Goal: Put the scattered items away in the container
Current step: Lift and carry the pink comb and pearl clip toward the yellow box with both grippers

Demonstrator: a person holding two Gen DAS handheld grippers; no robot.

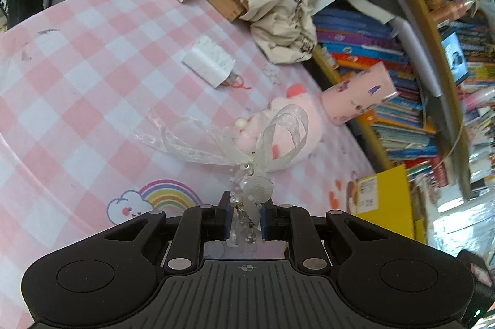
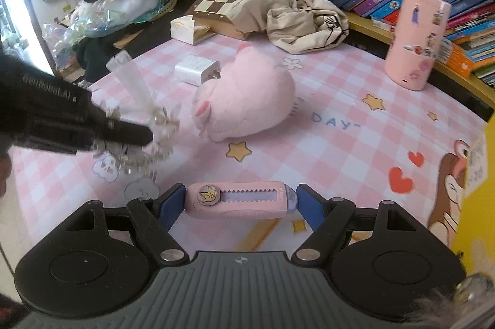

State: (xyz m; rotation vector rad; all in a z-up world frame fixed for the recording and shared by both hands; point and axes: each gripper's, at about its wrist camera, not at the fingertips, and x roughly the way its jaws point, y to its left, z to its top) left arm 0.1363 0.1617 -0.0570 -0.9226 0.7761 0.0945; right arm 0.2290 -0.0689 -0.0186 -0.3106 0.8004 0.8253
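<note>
ribbon ornament [image 1: 247, 162] clamped in left hand-held gripper [image 1: 245, 220]

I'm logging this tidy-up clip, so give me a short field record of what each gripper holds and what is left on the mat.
left gripper: shut on beaded ribbon ornament
right gripper: shut on pink utility knife, gripped end to end
surface: pink checked mat
still on mat: pink plush toy, white charger, pink stickered cylinder upright
yellow box: at mat edge, interior not visible
</note>
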